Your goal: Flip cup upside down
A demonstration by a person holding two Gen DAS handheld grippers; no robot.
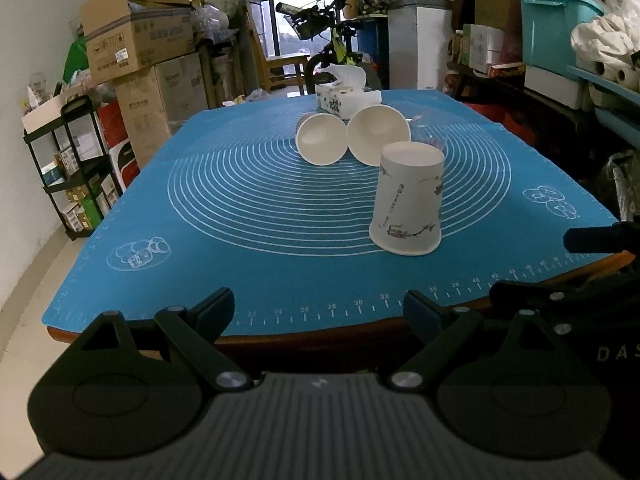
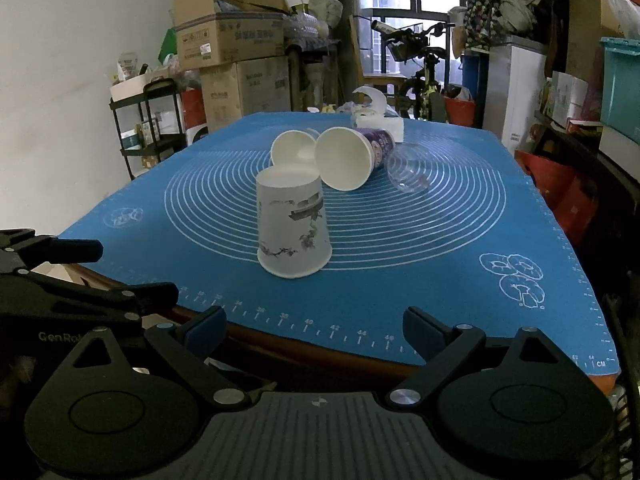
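A white paper cup with ink drawings (image 1: 408, 200) stands upside down on the blue mat (image 1: 240, 240); it also shows in the right wrist view (image 2: 292, 220). Behind it two paper cups lie on their sides with mouths toward me: one (image 1: 321, 139) on the left and one (image 1: 378, 134) beside it, seen too as (image 2: 292, 148) and the purple-printed one (image 2: 348, 158). A clear plastic cup (image 2: 408, 170) lies on its side to the right. My left gripper (image 1: 320, 308) is open and empty at the table's near edge. My right gripper (image 2: 316, 326) is open and empty there too.
A tissue box (image 1: 346, 98) sits at the mat's far side. Stacked cardboard boxes (image 1: 152, 60) and a black shelf rack (image 1: 76, 168) stand left of the table. Shelves and a teal bin (image 1: 556, 28) stand on the right. The other gripper (image 2: 60, 280) shows at the left.
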